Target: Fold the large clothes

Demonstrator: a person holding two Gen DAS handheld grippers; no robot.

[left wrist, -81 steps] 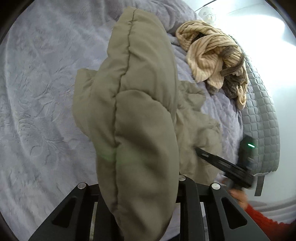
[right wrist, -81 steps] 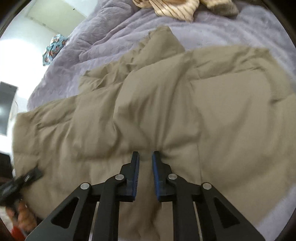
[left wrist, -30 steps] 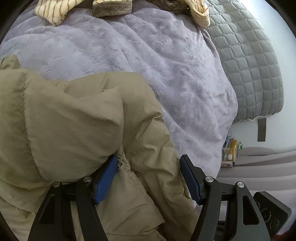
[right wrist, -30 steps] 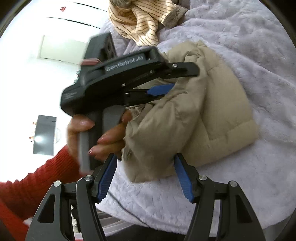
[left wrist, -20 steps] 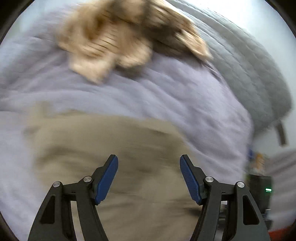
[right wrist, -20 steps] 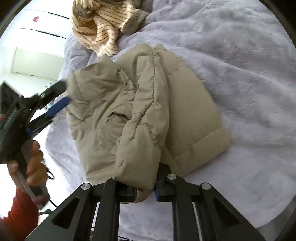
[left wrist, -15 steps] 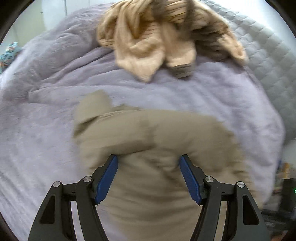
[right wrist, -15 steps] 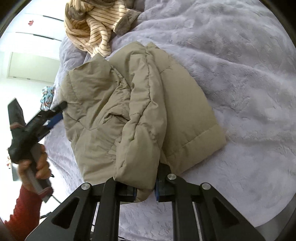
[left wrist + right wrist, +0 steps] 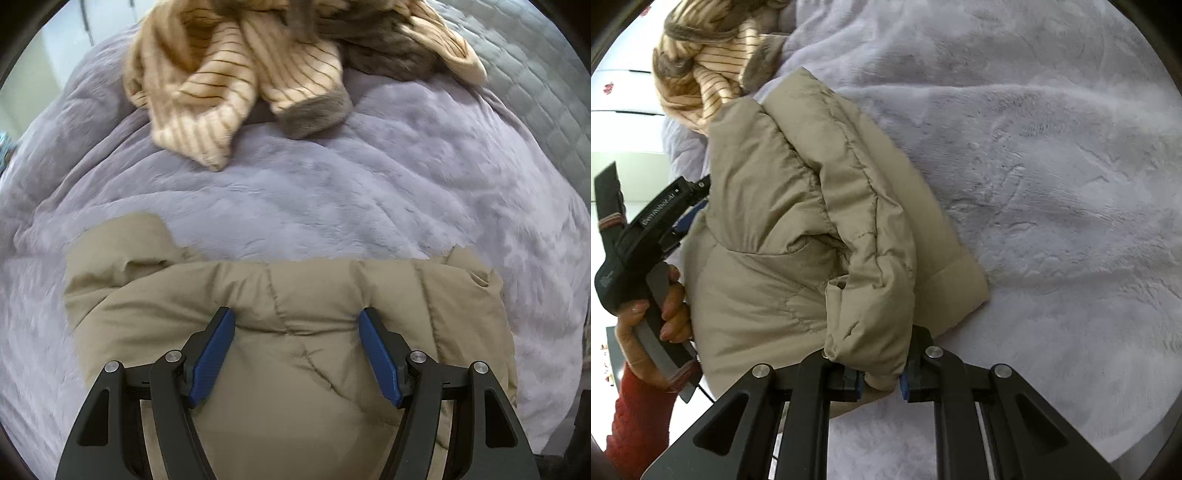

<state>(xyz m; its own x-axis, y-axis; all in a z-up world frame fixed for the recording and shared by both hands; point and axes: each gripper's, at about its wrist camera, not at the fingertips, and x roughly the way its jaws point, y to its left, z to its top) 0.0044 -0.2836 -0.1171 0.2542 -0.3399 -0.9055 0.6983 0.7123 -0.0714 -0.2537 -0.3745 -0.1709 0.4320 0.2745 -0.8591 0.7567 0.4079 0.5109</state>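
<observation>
Left gripper [image 9: 296,334], seen through its own camera, stands wide: my two blue pads [image 9: 212,355] are spread well apart with nothing pinched between them. Below and between the fingers lies the tan padded jacket [image 9: 288,295], folded into a bundle on the lilac plush blanket [image 9: 332,184]. The jacket's far edge runs straight across just beyond my fingertips, and a flap of it sticks out at the left. Farther up the blanket, well apart from the jacket, sits a heap of striped cream clothing [image 9: 229,85] with a grey cuff showing. A grey quilted cover [image 9: 546,92] borders the blanket at the upper right. This view is slightly blurred.

Right wrist camera next. My right gripper [image 9: 881,380] is narrow, its jaws clamped on a thick padded fold of the jacket [image 9: 798,206] at the near edge. The fold bulges up over the fingers and hides most of the pads. From there the jacket stretches away toward the upper left, lying on the blanket [image 9: 1052,166], with one flat hem corner resting just right of the pinched fold. The striped heap [image 9: 701,62] lies beyond the jacket's far end; I cannot tell whether they touch. At the left edge, my left hand [image 9: 670,306], in a red sleeve, grips the handle of the left gripper [image 9: 685,205], whose tips sit close against the jacket's side; the jacket hides part of them.
</observation>
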